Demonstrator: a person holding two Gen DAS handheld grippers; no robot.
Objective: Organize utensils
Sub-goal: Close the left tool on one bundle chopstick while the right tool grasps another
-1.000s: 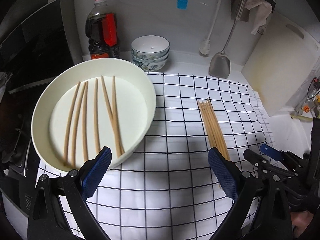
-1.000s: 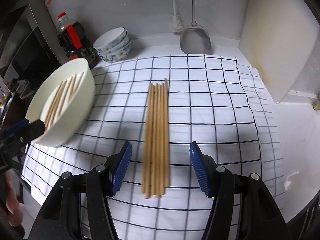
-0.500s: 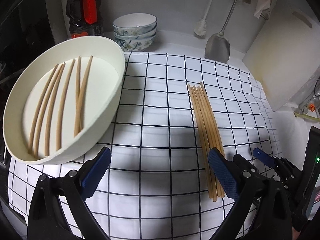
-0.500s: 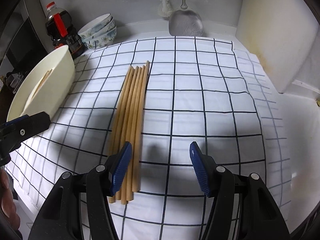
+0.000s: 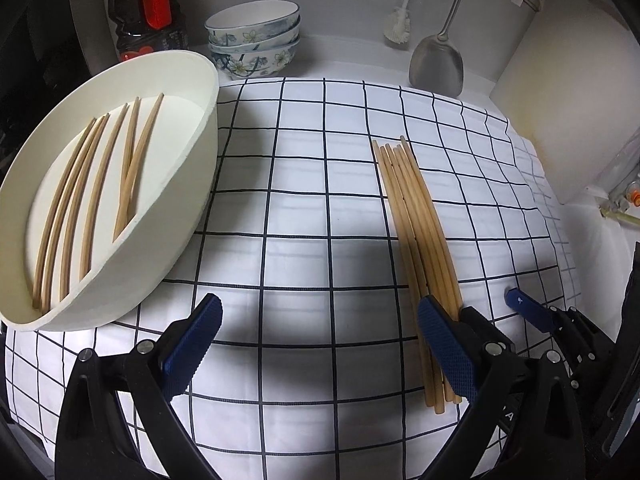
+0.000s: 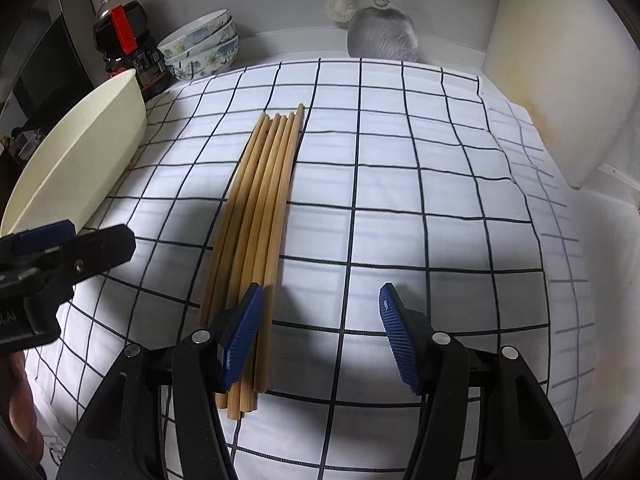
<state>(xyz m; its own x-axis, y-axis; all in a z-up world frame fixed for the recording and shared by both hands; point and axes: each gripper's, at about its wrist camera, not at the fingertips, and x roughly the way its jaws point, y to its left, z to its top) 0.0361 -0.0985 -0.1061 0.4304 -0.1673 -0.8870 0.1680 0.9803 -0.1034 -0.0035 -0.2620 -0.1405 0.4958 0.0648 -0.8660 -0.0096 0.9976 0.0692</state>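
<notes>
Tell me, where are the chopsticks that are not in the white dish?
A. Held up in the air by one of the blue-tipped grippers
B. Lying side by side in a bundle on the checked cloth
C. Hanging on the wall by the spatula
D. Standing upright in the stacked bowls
B: the loose chopsticks lie flat together on the checked cloth, and both grippers are open and hold nothing.

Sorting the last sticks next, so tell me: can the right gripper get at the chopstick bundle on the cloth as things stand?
Probably yes. The right gripper is open and nothing covers the chopstick bundle, but its left finger sits over the bundle's near ends, so it looks to need a small sideways shift to straddle them.
</notes>
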